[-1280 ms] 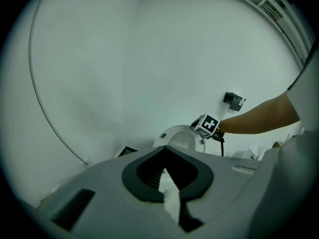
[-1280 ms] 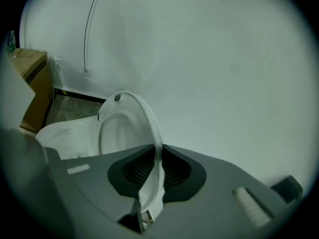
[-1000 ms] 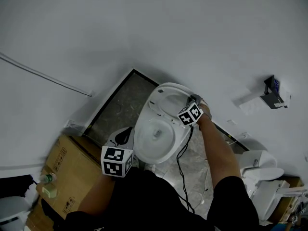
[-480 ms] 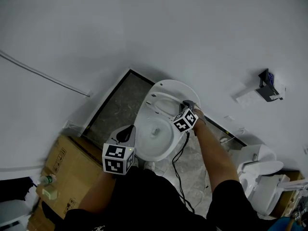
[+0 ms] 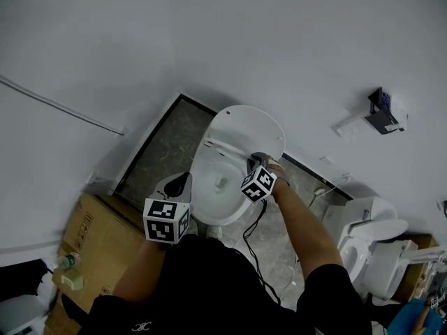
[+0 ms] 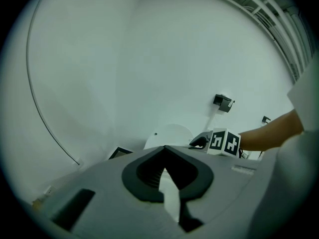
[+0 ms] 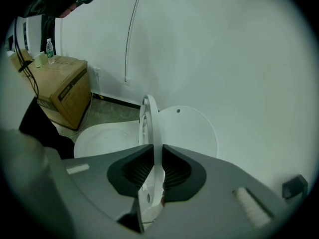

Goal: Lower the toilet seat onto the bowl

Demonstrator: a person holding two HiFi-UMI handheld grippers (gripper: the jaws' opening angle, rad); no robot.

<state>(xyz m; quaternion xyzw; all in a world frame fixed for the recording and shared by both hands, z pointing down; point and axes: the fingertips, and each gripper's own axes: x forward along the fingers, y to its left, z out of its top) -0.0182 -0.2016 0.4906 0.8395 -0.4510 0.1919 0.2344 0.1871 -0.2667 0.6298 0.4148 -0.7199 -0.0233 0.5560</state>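
Observation:
The white toilet seat (image 5: 223, 147) stands partly lowered, away from the upright lid (image 5: 251, 125) and above the bowl (image 5: 213, 190). My right gripper (image 5: 253, 162) is shut on the seat's right edge. In the right gripper view the seat (image 7: 149, 128) runs edge-on between the pads, with the lid (image 7: 194, 128) behind and the bowl (image 7: 104, 141) to its left. Its jaws have just eased slightly wider with the seat still between them. My left gripper (image 5: 178, 185) hangs at the bowl's near left, holding nothing. Its jaws (image 6: 167, 176) stand a little apart.
A cardboard box (image 5: 91, 236) with a bottle (image 5: 66, 260) on it sits left of the toilet. A second toilet (image 5: 370, 246) stands at the right. A paper holder (image 5: 380, 117) hangs on the wall. A black cable (image 5: 255, 250) trails down from my right gripper.
My right gripper has moved toward me with the seat, which has swung off the lid toward the bowl. The left gripper has barely moved.

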